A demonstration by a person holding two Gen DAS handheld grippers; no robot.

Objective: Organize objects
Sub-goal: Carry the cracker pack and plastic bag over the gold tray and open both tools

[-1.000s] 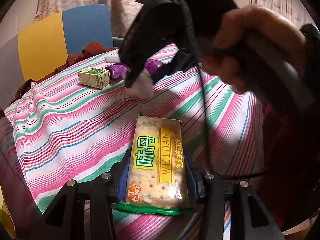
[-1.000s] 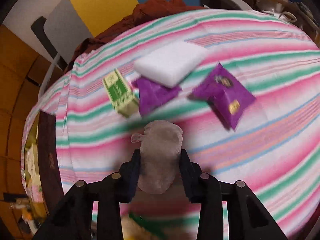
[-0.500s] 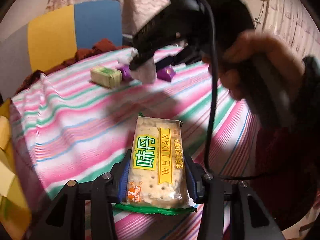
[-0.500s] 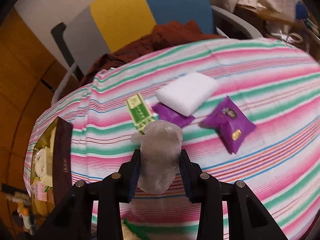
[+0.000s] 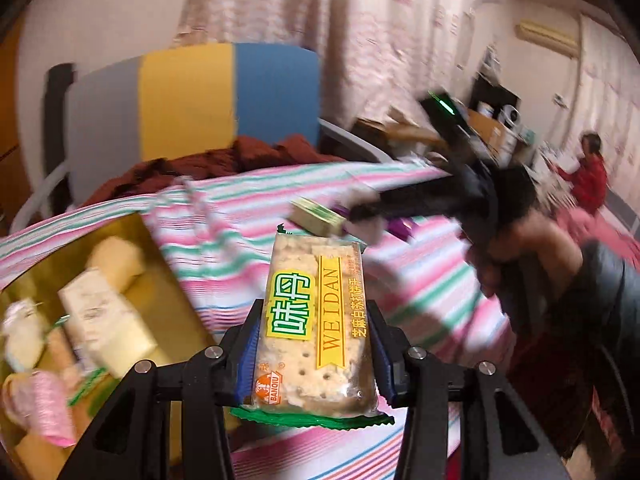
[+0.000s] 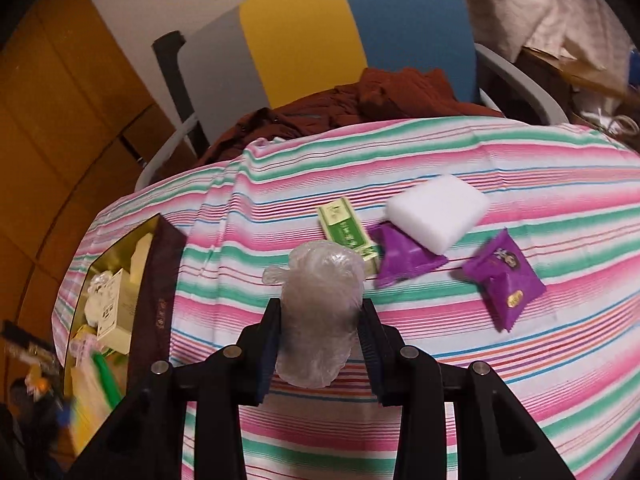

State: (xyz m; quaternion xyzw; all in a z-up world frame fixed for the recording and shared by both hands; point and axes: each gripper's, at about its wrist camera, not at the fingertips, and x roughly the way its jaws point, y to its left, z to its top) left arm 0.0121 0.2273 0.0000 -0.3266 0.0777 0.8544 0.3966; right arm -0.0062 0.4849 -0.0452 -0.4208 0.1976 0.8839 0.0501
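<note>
Closest to the left wrist camera, the left gripper (image 5: 314,344) is clamped on a cracker pack (image 5: 314,320), its two fingers pressed against the pack's long sides. The pack stands lengthwise between them, green crimped end nearest the lens, and it hides the cloth directly ahead. Below and to the left sits an open gold box (image 5: 172,300) already holding several wrapped snacks, all blurred; its near end is cut off by the frame edge.

In the right wrist view, the right gripper (image 6: 320,344) grips a clear bag (image 6: 318,316), a crumpled bundle whose contents cannot be made out. It hangs above the striped cloth (image 6: 480,380), which lies bare on the near right side. The box (image 6: 156,300) lies at the left edge of the cloth, its dark wall facing the gripper.

Farther on, a green carton (image 6: 346,232) lies touching a purple packet (image 6: 404,256), whose far end is tucked under a white sponge (image 6: 438,212). A second purple packet (image 6: 506,280) lies apart to the right.

Beyond the cloth's far edge is a chair (image 6: 340,36) with a brown garment (image 6: 360,104) heaped on its seat.

From the left wrist view, the right gripper (image 5: 368,210) and the hand (image 5: 532,248) holding it are smeared by motion.
</note>
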